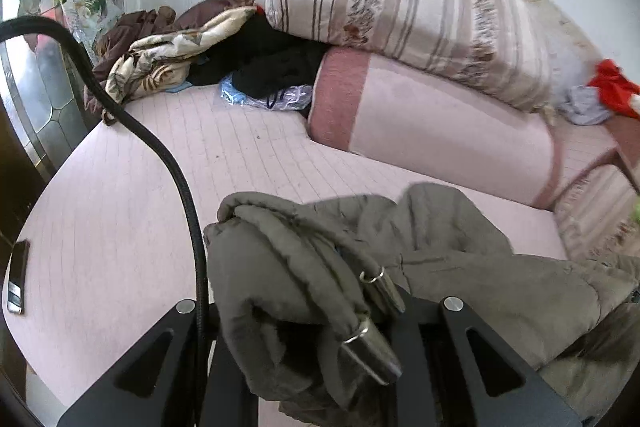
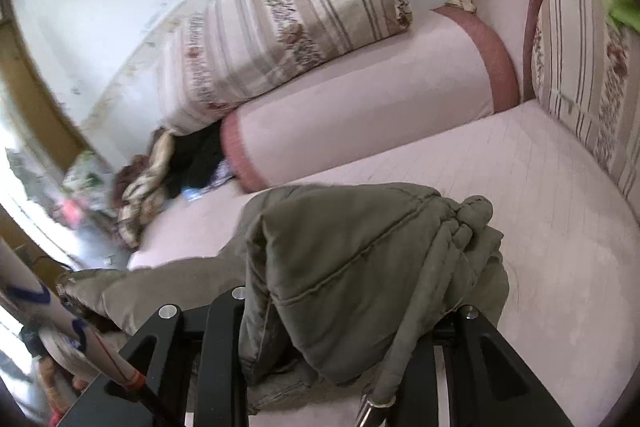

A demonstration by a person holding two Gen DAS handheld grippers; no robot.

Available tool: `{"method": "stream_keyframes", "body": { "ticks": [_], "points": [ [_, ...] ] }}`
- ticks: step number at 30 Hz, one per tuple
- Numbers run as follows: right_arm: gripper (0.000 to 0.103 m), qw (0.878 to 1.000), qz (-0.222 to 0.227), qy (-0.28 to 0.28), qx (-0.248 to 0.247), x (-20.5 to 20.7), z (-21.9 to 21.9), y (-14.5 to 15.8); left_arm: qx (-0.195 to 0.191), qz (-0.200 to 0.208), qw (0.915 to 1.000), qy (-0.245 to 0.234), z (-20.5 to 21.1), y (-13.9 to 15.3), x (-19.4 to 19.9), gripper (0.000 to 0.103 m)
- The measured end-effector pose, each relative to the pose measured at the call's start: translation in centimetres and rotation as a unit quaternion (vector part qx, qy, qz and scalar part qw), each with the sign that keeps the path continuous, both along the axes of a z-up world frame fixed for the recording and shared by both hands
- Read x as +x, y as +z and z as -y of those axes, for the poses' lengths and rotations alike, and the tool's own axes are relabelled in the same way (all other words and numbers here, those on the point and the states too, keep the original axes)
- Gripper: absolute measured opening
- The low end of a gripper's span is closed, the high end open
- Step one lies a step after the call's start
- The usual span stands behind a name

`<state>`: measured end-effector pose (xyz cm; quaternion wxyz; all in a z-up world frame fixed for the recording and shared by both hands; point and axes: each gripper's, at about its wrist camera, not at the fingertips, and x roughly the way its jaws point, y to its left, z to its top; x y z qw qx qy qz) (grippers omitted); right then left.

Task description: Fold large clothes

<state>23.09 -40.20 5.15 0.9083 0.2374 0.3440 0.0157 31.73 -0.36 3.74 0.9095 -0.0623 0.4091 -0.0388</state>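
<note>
An olive-grey padded jacket (image 1: 460, 267) lies bunched over the pink quilted bed (image 1: 120, 227). My left gripper (image 1: 320, 339) is shut on a thick fold of the jacket; a drawstring with metal ends (image 1: 372, 347) hangs over the jaws, and the fingertips are hidden under the cloth. In the right wrist view my right gripper (image 2: 352, 343) is shut on another bunch of the same jacket (image 2: 340, 259), which drapes over and hides its fingers. A drawstring (image 2: 404, 339) trails down at the right.
A pink bolster (image 1: 432, 131) with a striped pillow (image 1: 400, 7) on top lies across the back. A heap of clothes (image 1: 192, 55) sits at the back left, red cloth (image 1: 612, 87) at the right. A black cable (image 1: 176, 179) crosses the left view. A phone (image 1: 18, 277) lies at the bed's left edge.
</note>
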Motion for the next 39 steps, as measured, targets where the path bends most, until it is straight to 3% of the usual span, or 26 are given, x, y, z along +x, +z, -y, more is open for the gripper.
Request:
{"method": "stream_keyframes", "body": {
  "ticks": [7, 12, 15, 18, 20, 23, 28, 31, 32, 34, 37, 39],
  "points": [
    [0.037, 0.997, -0.061, -0.038, -0.032, 10.2, 0.8, -4.7, 0.046, -0.061, 0.9966, 0.03, 2.8, -6.3, 10.1, 0.018],
    [0.042, 0.993, -0.099, -0.049, -0.042, 14.1, 1.5, -9.0, 0.046, -0.101, 0.9931, 0.036, 3.4, -10.5, 13.3, 0.022],
    [0.051, 0.993, -0.103, -0.063, 0.01, 14.8, 2.8, -10.3, -0.008, -0.101, 0.9946, 0.021, 2.0, -9.5, 13.5, 0.025],
    [0.073, 0.992, -0.072, -0.058, 0.082, 13.9, 4.4, -9.6, -0.067, -0.096, 0.9932, -0.004, 0.4, -7.8, 12.8, 0.035],
    [0.087, 0.992, -0.051, -0.062, 0.102, 13.0, 5.2, -8.7, -0.129, -0.095, 0.987, -0.017, -1.0, -6.2, 12.4, 0.045],
    [0.091, 0.994, -0.009, -0.072, 0.078, 10.8, 5.4, -5.8, -0.191, -0.087, 0.9773, -0.026, -1.9, -4.4, 11.4, 0.057],
    [0.091, 0.999, 0.01, -0.047, -0.022, 7.9, 1.3, -1.7, -0.227, -0.055, 0.9711, -0.049, -1.9, -0.9, 9.1, 0.061],
    [0.085, 0.999, 0.012, -0.007, -0.049, 6.9, -2.2, -0.4, -0.189, -0.018, 0.9801, -0.059, -1.6, 1.7, 6.6, 0.062],
    [0.077, 0.999, 0.012, 0.007, -0.053, 6.8, -3.2, -0.2, -0.155, -0.001, 0.9863, -0.058, -1.3, 2.6, 5.4, 0.063],
    [0.073, 0.996, 0.005, 0.048, -0.077, 7.0, -6.8, -0.5, -0.095, 0.027, 0.9938, -0.051, -0.9, 3.4, 3.5, 0.068],
    [0.069, 0.99, -0.005, 0.074, -0.121, 8.1, -11.2, -1.9, -0.019, 0.053, 0.9975, -0.042, -0.2, 2.3, 1.8, 0.075],
    [0.068, 0.987, -0.014, 0.085, -0.139, 9.6, -13.3, -3.4, -0.002, 0.039, 0.9982, -0.045, 0.0, 0.7, 2.4, 0.075]
  ]
}}
